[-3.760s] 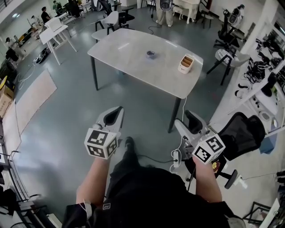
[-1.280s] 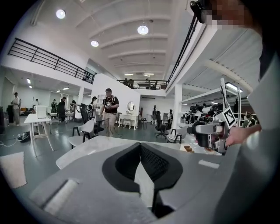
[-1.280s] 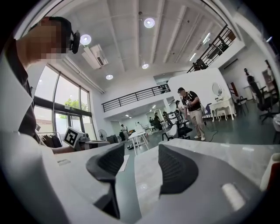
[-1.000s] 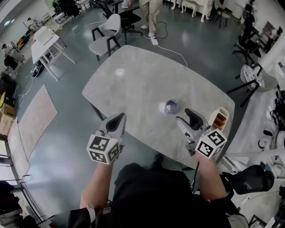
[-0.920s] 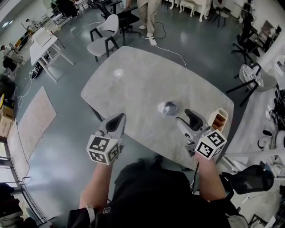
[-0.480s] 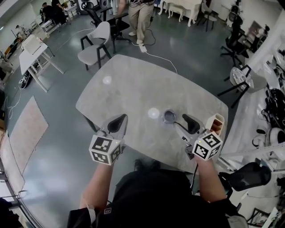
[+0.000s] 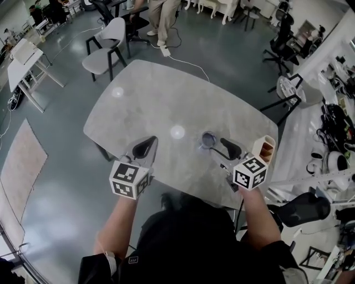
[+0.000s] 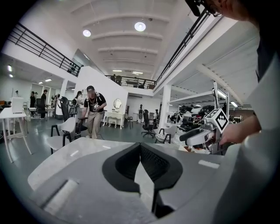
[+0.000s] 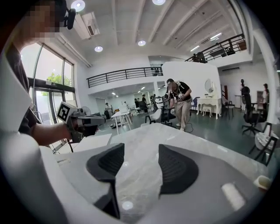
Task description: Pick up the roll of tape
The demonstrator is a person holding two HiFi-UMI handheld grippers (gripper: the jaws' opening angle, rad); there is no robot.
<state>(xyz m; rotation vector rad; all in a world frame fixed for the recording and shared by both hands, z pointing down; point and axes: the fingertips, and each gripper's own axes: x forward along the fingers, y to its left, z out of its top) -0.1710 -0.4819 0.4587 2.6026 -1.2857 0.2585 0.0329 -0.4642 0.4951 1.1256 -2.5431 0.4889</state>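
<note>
Centrally, item one: a large grey marble-look table (image 7: 166, 105) with rounded corners, standing on a grey floor and taking up the middle of the scene.

Item two: a person (image 7: 158, 14) on foot beyond the far edge of the table, well apart from it, only partly in frame.

Item three: a light grey chair (image 7: 108, 41) with dark legs, far left of the table, with a small white desk (image 7: 22, 55) further left again.

Item four: left gripper (image 7: 145, 146), held over the near left edge of the table. Its two black pads are clenched together at the tips with nothing caught between them; only bare tabletop shows through the slit behind the tips.

Item five: right gripper (image 7: 226, 146), held over the near right part of the table. Its pads are released and stand clearly apart, with only tabletop visible in the gap.

Item six: a small cream holder (image 7: 264, 148) with brown contents, upright at the near right edge of the table, just right of the right gripper.

Item seven: the roll of tape (image 7: 209, 140), a small greyish ring lying flat on the tabletop, just left of and slightly beyond the right gripper's tip and outside its jaws. Whether the two touch cannot be told from the head view.
</note>
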